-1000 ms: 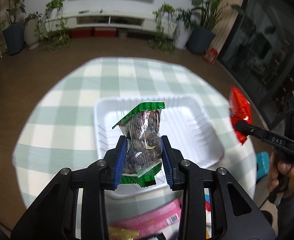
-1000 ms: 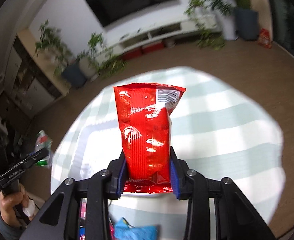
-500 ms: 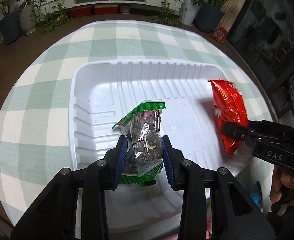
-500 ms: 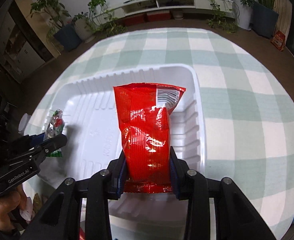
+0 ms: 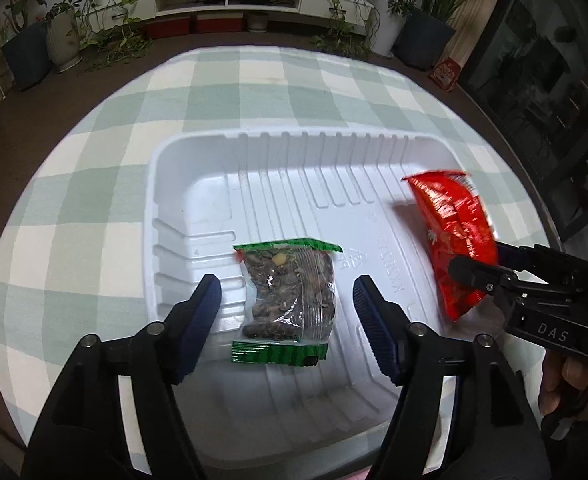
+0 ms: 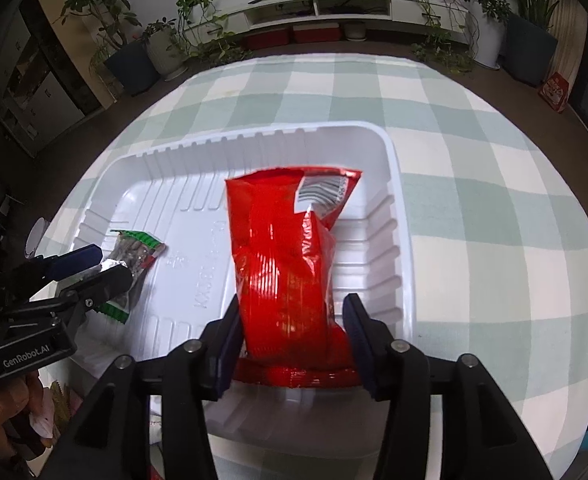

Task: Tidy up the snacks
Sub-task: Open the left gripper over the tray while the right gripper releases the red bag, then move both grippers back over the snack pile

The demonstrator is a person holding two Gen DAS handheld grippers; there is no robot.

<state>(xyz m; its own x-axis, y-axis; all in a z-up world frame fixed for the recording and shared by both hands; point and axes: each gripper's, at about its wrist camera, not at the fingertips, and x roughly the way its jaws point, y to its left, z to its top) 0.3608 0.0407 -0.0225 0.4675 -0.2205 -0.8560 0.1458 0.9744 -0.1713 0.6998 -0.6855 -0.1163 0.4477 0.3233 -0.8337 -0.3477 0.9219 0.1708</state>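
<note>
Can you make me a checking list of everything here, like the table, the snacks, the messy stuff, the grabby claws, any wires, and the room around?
Surface: round table with a green and white checked cloth; a white plastic tray sits on it.
Job's things: clear nut packet with green ends lies flat in the tray; red snack bag is in the tray's right part.
Clutter: some wrappers at the table's near edge, too hidden to name.
Grippers: left gripper jaws opening, pads clear of the nut packet between them; right gripper jaws opening, the red bag between them.
Cables: nothing seen.
Surroundings: potted plants, a low white TV shelf, brown floor.
</note>
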